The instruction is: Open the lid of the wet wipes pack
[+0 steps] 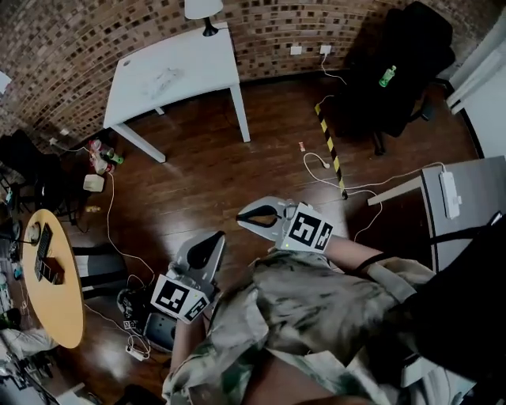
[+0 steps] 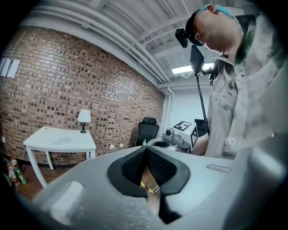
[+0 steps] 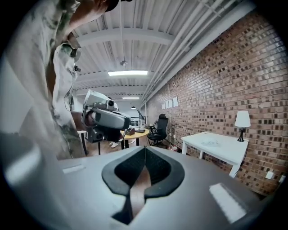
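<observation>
A pale, flat pack (image 1: 162, 79) lies on the white table (image 1: 198, 71) by the brick wall, far from both grippers; it looks like the wet wipes pack, too small to make out a lid. It also shows as a faint shape (image 2: 60, 140) in the left gripper view and as the same shape (image 3: 211, 143) in the right gripper view. My left gripper (image 1: 217, 237) is held close to my body over the wooden floor, jaws shut with nothing between them. My right gripper (image 1: 241, 215) is beside it, also shut and holding nothing. Their tips (image 2: 145, 149) (image 3: 145, 148) meet in both gripper views.
A lamp (image 1: 204, 12) stands at the white table's far edge. A black office chair (image 1: 399, 71) carries a green bottle (image 1: 387, 76). A round wooden table (image 1: 55, 277) is at the left, a grey desk (image 1: 466, 198) at the right. Cables and a yellow-black strip (image 1: 330, 146) lie on the floor.
</observation>
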Demonstrator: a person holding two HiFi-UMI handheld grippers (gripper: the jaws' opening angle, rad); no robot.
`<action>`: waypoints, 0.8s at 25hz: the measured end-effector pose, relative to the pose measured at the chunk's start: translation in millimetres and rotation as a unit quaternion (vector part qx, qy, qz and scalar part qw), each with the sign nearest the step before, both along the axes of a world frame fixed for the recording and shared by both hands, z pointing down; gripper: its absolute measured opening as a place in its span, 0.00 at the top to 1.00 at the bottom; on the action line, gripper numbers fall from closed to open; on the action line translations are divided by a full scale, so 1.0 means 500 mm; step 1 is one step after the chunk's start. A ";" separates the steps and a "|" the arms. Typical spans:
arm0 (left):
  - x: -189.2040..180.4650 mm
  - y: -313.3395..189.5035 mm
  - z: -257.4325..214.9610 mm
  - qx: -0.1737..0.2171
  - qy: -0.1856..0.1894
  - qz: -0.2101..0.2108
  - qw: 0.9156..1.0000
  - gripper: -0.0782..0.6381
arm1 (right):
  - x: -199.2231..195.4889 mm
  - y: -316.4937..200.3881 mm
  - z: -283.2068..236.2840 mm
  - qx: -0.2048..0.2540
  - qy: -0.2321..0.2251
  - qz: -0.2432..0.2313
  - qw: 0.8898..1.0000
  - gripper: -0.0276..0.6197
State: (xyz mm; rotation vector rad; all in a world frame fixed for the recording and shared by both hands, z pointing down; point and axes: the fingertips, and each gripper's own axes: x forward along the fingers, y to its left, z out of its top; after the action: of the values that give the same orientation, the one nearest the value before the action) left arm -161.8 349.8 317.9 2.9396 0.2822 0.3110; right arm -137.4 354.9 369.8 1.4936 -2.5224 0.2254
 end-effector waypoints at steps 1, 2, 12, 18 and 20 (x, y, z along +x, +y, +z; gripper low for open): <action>-0.018 0.009 0.003 -0.002 -0.001 0.007 1.000 0.89 | -0.022 0.008 -0.001 0.001 0.000 0.003 1.000 0.95; -0.036 0.019 0.007 -0.003 -0.002 0.014 1.000 0.89 | -0.042 0.017 -0.003 0.001 -0.001 0.008 1.000 0.95; -0.150 0.059 0.012 -0.012 0.006 0.047 0.999 0.89 | -0.157 0.077 -0.014 -0.010 0.014 0.035 0.999 0.94; -0.172 0.066 0.015 -0.015 0.015 0.056 0.998 0.89 | -0.181 0.081 -0.025 -0.005 0.028 0.034 0.999 0.92; -0.177 0.070 0.015 -0.015 0.017 0.056 0.998 0.89 | -0.188 0.086 -0.025 -0.007 0.033 0.029 0.999 0.91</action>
State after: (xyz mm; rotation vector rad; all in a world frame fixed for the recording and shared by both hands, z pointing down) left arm -250.2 384.7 325.5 2.9075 0.4537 0.2693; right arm -231.3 397.7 357.5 1.5436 -2.4230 0.1990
